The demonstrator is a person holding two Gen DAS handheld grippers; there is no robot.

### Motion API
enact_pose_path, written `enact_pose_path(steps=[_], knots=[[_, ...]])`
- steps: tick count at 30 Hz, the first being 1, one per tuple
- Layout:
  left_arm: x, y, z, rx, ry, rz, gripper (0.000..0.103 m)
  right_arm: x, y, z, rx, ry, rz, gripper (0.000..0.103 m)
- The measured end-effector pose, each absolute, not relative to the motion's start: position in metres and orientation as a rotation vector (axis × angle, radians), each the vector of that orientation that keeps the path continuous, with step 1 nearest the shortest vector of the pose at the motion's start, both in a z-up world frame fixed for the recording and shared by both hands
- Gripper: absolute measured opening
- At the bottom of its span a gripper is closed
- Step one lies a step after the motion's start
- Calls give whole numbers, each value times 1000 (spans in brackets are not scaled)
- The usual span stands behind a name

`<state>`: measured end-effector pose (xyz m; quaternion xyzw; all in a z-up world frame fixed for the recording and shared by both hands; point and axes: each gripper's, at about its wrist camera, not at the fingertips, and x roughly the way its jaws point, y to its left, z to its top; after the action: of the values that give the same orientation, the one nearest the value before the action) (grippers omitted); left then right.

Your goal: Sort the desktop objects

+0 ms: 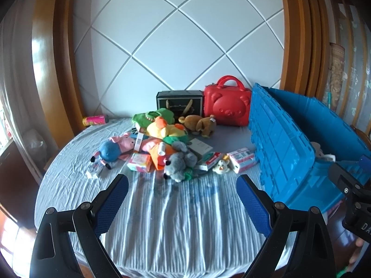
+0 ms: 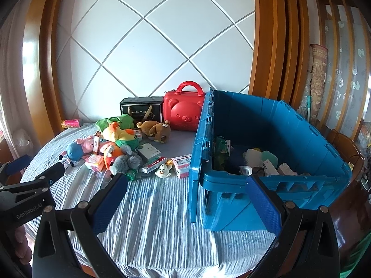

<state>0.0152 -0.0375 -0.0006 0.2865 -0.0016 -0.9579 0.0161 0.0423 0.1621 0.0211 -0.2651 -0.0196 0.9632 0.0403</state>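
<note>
My left tool (image 1: 182,185): wide, empty;
My right tool (image 2: 186,186): wide, empty;
Grey plush (image 1: 179,163): looks soft, light; I'd pinch its body

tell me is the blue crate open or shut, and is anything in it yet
Open: the blue crate has its lid flap hanging down outside, and several items already lie inside.

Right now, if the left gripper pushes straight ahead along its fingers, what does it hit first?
Likely the grey plush at the near edge of the toy pile. The left gripper is open, only bare tablecloth shows between its fingers. Fisheye depth is uncertain.
</note>
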Motion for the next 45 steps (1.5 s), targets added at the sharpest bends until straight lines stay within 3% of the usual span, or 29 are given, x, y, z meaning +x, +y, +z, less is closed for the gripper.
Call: enact_pose_path(steps=[37,45], knots=[[18,-62,-3,869,-22,-3013,95,41,136,23,-797,-74,2949,103],[5,-111,-43,1029,62,-2896,95,29,105,6,-851,-74,2977,103]])
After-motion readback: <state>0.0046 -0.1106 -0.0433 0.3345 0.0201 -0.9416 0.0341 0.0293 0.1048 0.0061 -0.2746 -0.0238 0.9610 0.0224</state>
